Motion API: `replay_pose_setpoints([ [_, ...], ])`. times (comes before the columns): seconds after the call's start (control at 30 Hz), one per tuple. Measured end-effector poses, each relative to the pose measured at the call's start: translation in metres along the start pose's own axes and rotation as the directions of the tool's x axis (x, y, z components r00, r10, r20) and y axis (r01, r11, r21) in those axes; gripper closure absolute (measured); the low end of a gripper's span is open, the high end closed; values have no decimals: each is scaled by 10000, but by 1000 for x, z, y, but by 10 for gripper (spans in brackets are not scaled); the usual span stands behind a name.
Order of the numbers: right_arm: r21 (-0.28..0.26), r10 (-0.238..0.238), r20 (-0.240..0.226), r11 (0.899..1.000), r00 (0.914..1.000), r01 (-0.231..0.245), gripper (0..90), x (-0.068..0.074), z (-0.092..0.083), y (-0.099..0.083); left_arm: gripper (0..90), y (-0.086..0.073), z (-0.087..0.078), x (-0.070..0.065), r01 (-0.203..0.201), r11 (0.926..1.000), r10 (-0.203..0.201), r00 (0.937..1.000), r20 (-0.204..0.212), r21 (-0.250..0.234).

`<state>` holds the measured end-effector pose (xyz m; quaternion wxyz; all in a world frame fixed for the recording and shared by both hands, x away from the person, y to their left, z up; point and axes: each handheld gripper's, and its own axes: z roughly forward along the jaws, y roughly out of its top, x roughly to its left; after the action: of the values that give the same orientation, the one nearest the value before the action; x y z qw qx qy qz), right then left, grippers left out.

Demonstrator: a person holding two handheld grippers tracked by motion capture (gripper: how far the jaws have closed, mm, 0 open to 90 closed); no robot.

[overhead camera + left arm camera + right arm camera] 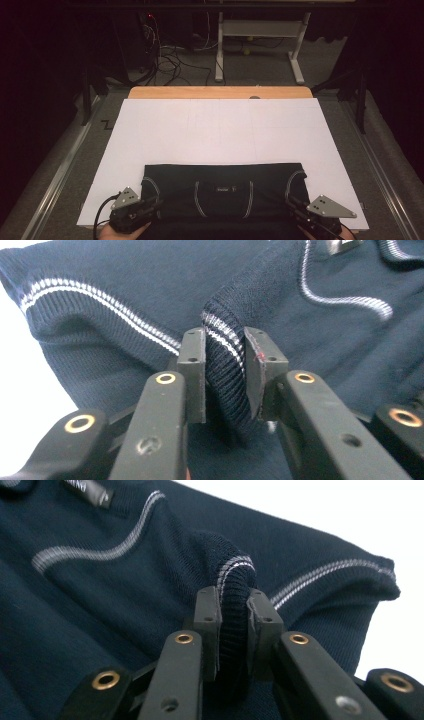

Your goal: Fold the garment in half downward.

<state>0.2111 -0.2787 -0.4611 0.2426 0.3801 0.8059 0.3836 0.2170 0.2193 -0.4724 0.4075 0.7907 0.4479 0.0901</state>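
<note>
The dark knit sweater lies folded at the near edge of the white sheet, soft, light and limp, likely to sag, best taken by its ribbed striped cuffs, where left gripper and right gripper each pinch a fold.

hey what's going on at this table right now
A person is handling a dark navy knit sweater lying on a white sheet at the near edge of the table. Each hand holds a gripper. The left gripper has a fold of striped ribbed edge between its jaws, and the right gripper pinches a similar ribbed fold. The sweater's far part lies flat, label up.
</note>
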Motion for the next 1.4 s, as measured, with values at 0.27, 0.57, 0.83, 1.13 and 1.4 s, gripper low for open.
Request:
replay_pose_setpoints([
  [0.27, 316, 414, 65, 9986, 9991, -415, 578, -2, 8, -2, 437, 1, 4, 7, 327, 9993, -324, 9993, -187, 176],
  [0.57, -911, 1257, 695, 9887, 9896, -1192, 367, -20, 0, 3, 164, 15, -7, 29, 556, 9924, -624, 9963, -594, -1094],
  [0.83, -891, 1846, 1417, 9808, 9725, -1732, 331, -48, 25, 17, 124, 34, 17, 56, 1379, 9878, -1439, 9859, -852, -721],
  [1.13, 324, 2504, 1682, 9653, 9534, -2593, 304, -77, 59, 21, 100, 45, 38, 74, 1960, 9803, -1898, 9697, -1538, 257],
  [1.4, 886, 2692, 1220, 9557, 9553, -2806, 460, -79, 69, 24, 371, 43, 41, 65, 1527, 9878, -1431, 9682, -2052, 315],
])
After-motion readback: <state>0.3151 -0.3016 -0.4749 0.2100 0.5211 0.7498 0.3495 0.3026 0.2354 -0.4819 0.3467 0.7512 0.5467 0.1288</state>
